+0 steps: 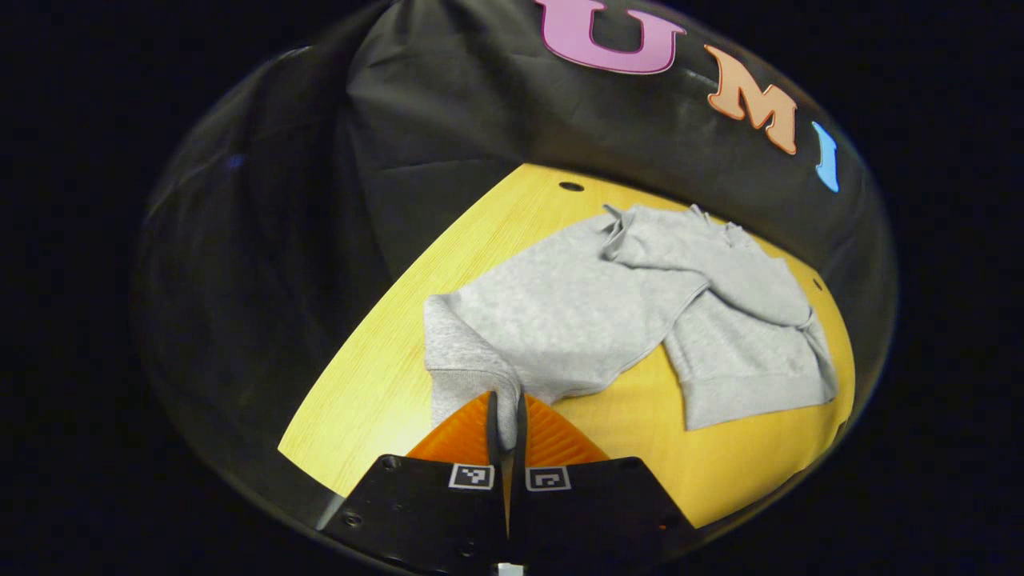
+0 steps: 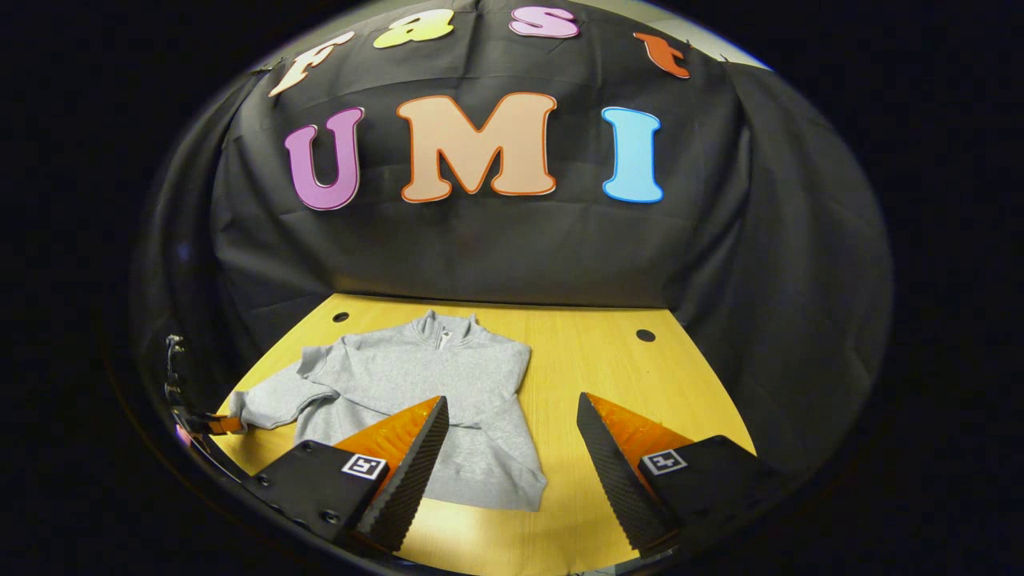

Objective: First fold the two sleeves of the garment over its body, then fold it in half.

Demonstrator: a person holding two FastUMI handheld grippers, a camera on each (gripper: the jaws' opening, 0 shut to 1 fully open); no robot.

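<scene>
Here, left gripper (image 1: 506, 424) jaws pinching the grey garment (image 1: 576, 312) cuff (right gripper (image 2: 512, 448) jaws wide).

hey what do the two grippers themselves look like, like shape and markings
Each gripper, left gripper and right gripper, has two wedge-shaped fingers tapering forward from blocky black bodies. Each body carries a small square black-and-white marker tag. The right gripper's fingers have ridged, ribbed inner faces.

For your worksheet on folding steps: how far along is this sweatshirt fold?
Done: one sleeve already lies across the grey sweatshirt. In hand: the left gripper is shut on the cuff of the other sleeve, which is stretched out onto the wooden table. The right gripper hangs open. Left: lay that sleeve over, then fold in half.
</scene>
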